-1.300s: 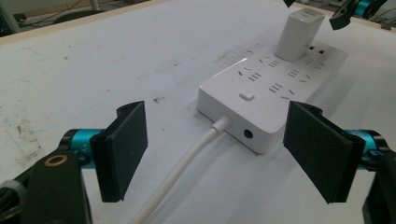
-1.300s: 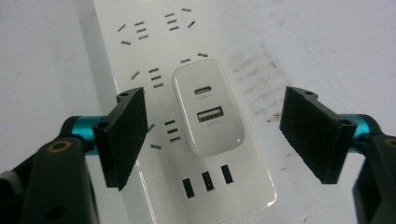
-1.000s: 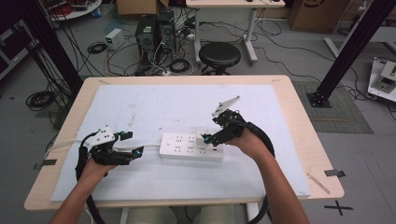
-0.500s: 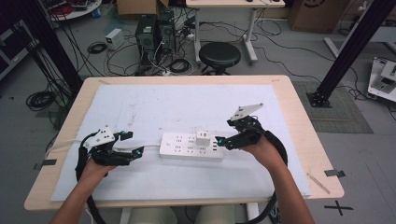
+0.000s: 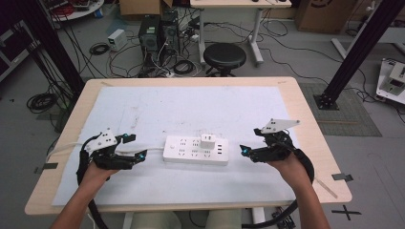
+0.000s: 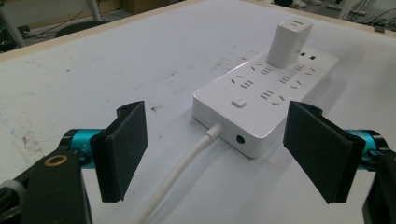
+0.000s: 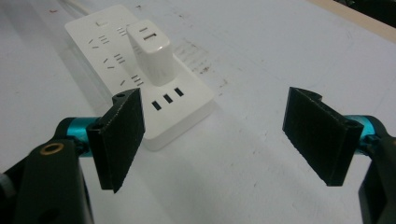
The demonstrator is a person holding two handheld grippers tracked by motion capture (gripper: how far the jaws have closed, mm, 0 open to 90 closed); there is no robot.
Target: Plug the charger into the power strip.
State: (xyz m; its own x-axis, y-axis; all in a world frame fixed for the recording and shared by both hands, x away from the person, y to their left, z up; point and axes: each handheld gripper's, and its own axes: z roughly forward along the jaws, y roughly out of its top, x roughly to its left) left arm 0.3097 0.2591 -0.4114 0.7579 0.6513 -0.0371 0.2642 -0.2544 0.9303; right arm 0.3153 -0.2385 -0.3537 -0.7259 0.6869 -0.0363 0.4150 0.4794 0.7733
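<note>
White power strip [image 5: 196, 150] lies flat near the desk's [image 5: 310, 143] front edge, midway along it, charger block [image 5: 207, 141] plugged upright into it, so the plugging looks done. Left tongs [image 5: 134, 149] sit off the strip's cord end, jaws apart, gripping nothing. Right tongs [image 5: 244, 151] sit off the other end, jaws wide, empty, touching nothing.

The left gripper [image 5: 138, 158] and the right gripper [image 5: 244, 151] sit low, pointing at each other, both with jaws wide apart.
</note>
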